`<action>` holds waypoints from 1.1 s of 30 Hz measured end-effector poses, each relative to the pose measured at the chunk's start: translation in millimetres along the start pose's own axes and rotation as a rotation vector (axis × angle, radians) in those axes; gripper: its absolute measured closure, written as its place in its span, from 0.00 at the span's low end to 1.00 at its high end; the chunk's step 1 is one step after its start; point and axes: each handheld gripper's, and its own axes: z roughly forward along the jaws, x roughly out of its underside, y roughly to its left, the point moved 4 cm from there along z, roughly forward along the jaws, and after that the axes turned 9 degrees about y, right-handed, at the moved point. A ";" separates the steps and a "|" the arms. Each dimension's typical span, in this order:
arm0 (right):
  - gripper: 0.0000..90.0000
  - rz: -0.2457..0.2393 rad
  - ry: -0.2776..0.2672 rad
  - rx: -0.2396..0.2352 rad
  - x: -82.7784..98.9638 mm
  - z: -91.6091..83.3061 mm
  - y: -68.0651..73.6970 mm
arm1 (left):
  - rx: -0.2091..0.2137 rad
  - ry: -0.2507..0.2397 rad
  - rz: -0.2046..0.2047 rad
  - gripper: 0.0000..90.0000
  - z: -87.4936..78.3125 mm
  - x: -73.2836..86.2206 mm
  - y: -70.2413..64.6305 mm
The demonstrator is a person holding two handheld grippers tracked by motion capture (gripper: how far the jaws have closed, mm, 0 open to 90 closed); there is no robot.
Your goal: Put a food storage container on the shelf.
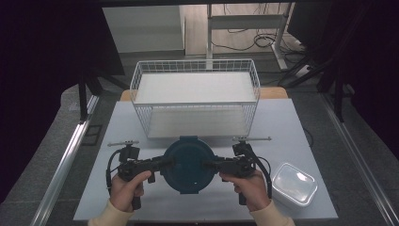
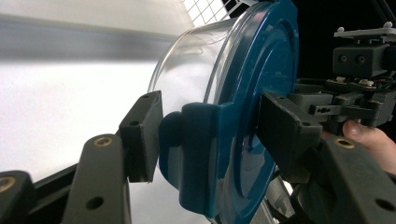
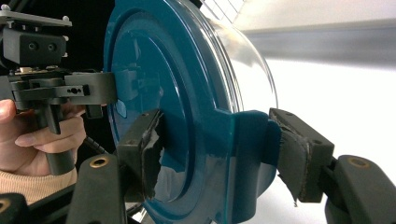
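The left claw point(image 1: 170, 163) grips the left latch of the round container point(image 1: 189, 165), one jaw on the blue lid point(image 2: 261, 93), the other pressed against the latch tab on the clear side. The right claw point(image 1: 207, 165) clamps the opposite latch the same way, so the container sits between the two claws, lid up. Ahead of both claws stands a white wire basket point(image 1: 195, 96); right of the right claw lies a clear lidded box point(image 1: 294, 183) on the surface point(image 1: 122, 127). No readable writing shows.
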 end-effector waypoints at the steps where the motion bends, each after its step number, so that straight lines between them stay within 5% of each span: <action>1: 0.41 0.000 -0.002 0.000 -1.8 -0.9 0.8 | 0.000 -0.001 0.003 0.47 -1.6 -4.0 -2.1; 19: 0.40 -0.058 -0.021 0.051 -50.7 -29.3 24.6 | 0.033 -0.012 0.041 0.47 -16.9 -45.8 -20.9; 33: 0.40 -0.071 -0.028 0.075 -92.6 -52.1 34.9 | 0.054 0.014 0.062 0.47 -24.0 -94.6 -36.8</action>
